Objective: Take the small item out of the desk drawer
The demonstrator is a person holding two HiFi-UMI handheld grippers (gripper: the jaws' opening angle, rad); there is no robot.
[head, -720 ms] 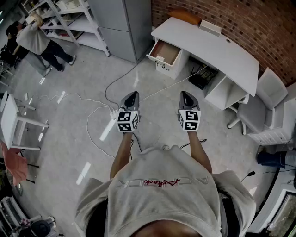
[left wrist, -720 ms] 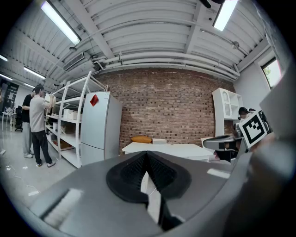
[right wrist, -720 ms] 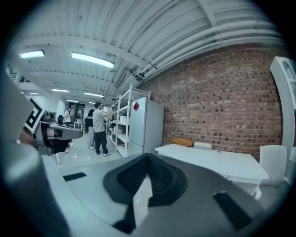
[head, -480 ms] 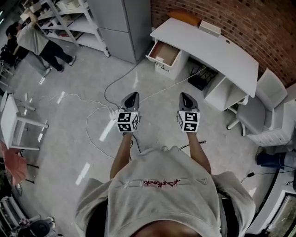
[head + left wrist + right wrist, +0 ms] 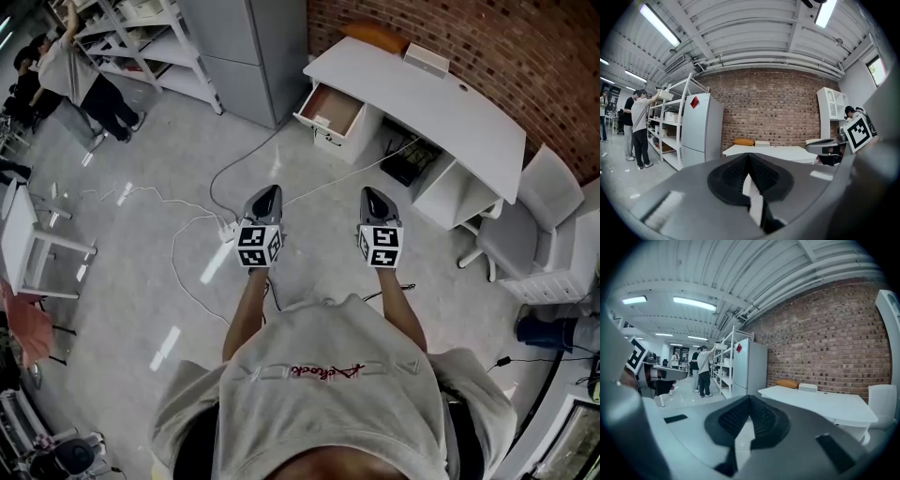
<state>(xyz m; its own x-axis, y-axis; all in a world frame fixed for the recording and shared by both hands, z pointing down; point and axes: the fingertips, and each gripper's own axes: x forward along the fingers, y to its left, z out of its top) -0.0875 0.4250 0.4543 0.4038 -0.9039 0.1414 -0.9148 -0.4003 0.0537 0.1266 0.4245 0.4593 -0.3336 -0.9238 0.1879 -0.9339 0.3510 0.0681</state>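
- Workshop room: glossy grey concrete floor (image 5: 131, 281), rough red brick wall (image 5: 487, 37) across the upper right.
- Left gripper (image 5: 271, 190) and right gripper (image 5: 368, 191): smooth grey plastic shells with ribbed black pads. Both are pinched closed on nothing, side by side at mid-frame above the floor.
- Versus half a second back: same pose, the scene has only slid slightly left, so the approach has hardly begun.
- White curved-top desk (image 5: 450, 108) in the upper right, well apart from both grippers.
- Its pulled-out white drawer with brown lining (image 5: 337, 105) sits at top centre.
- Small item presumably lies inside the drawer; too small to make out.
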